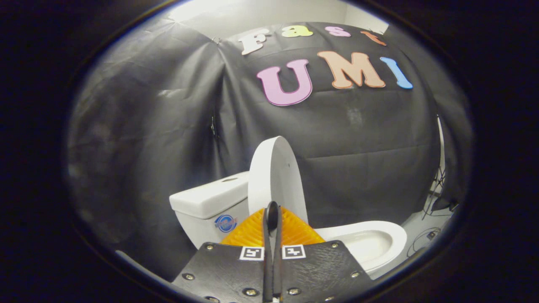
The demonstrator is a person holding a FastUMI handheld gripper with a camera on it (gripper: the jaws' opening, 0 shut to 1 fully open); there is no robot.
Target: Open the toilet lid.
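Claw [272,212] is nearest, its two fingers [276,219] drawn together w/ just a thin slit left between them, tips meeting at the top, so it's narrow, practically closed, & nothing sits between them. Two small square black-and-white markers [293,251] sit on the claw body either side of that slit, w/ a row of screws lower down. Straight ahead of the fingertips stands the toilet lid [274,176], white, raised up to approx. vertical & seen nearly edge-on, w/ its broad face turned toward the claw & a bit to the left. The fingertips overlap the lid's lower part in the view; can't tell if they touch it or hang just short of it. To the right of the fingers & slightly beyond is the toilet bowl [370,242], white, open & uncovered, its rim [396,244] curving away to the right. To the left of the fingers & behind the lid is the tank [208,200], white, w/ a flat cover & a round blue sticker on its front; no reading of that. Further right past the bowl, a pale floor [421,223] w/ some dark cables [425,240] lying on it. Farthest back, black cloth wall [168,126] wraps round behind the toilet, creased & hanging in folds.
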